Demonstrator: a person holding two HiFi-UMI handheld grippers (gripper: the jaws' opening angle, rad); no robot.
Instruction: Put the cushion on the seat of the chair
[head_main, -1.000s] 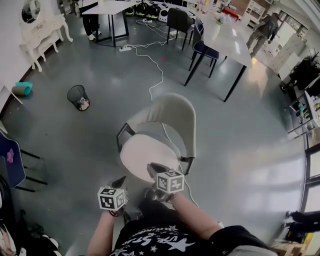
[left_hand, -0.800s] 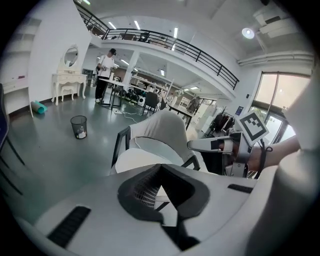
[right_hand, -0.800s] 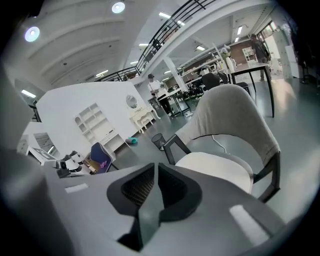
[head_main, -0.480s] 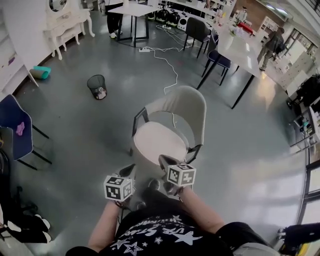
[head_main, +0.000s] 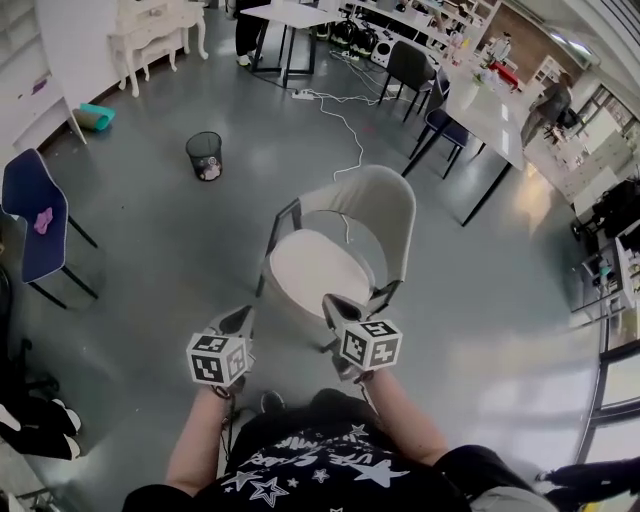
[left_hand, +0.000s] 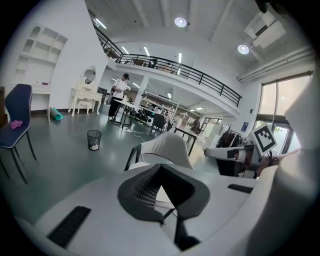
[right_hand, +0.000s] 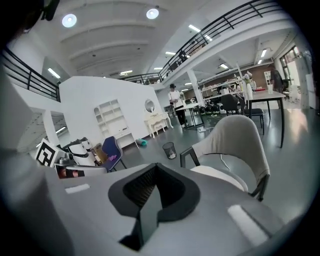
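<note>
Cushion (head_main: 310, 272) lay on chair (head_main: 385, 205) seat, at 12 o'clock from both grippers. Left gripper (head_main: 238, 320) and right gripper (head_main: 335, 305) had jaws together, empty. Risk: the right one, close to the seat edge, could knock the cushion askew.

The pale beige chair with a curved back (head_main: 392, 235) stands right in front of you; that back walls off the far side and the right; a thin black bar (head_main: 281, 232) fences the left side; the front of the round white seat (head_main: 312, 272) is open to reach; bare grey floor (head_main: 150, 265) lies on both sides; the black mesh bin (head_main: 204, 155) and the dark blue chair (head_main: 30, 205) sit well away on your left.
</note>
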